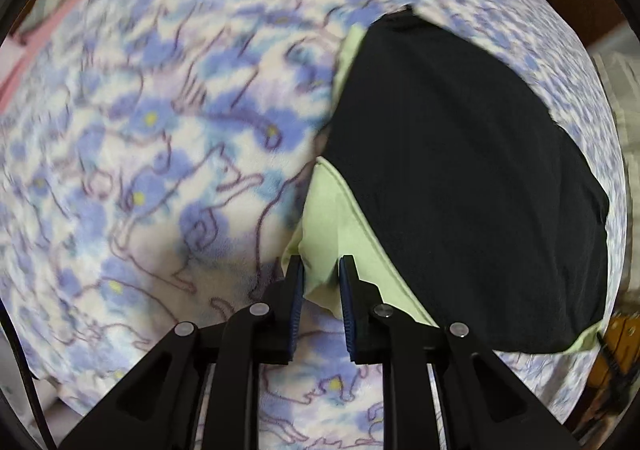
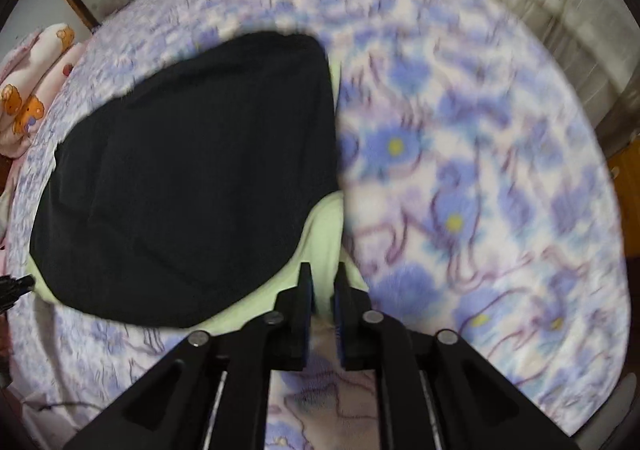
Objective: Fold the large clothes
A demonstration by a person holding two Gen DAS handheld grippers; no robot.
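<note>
On the bed, seen from the left wrist camera, a big black garment (image 1: 460, 186) lies flat on a soft blanket (image 1: 152, 154) with blue flowers and cat drawings. Its light green part (image 1: 332, 226) sticks out from under the black cloth on the near side. The left gripper (image 1: 321, 270) has this green cloth between its two fingers, which sit close together with the cloth bunched in the gap, so it is holding the green edge. A pink cloth (image 1: 60, 10) shows at the far left edge of the bed. From the right wrist camera, the same black garment (image 2: 192, 178) lies to the left on the flowery blanket (image 2: 460, 178), and the green part (image 2: 324, 234) peeks out at its near corner. The right gripper (image 2: 322, 282) has its fingers narrow and pinched on that green cloth. A pillow with little bears (image 2: 32, 90) sits at the far left, and this view is blurry
</note>
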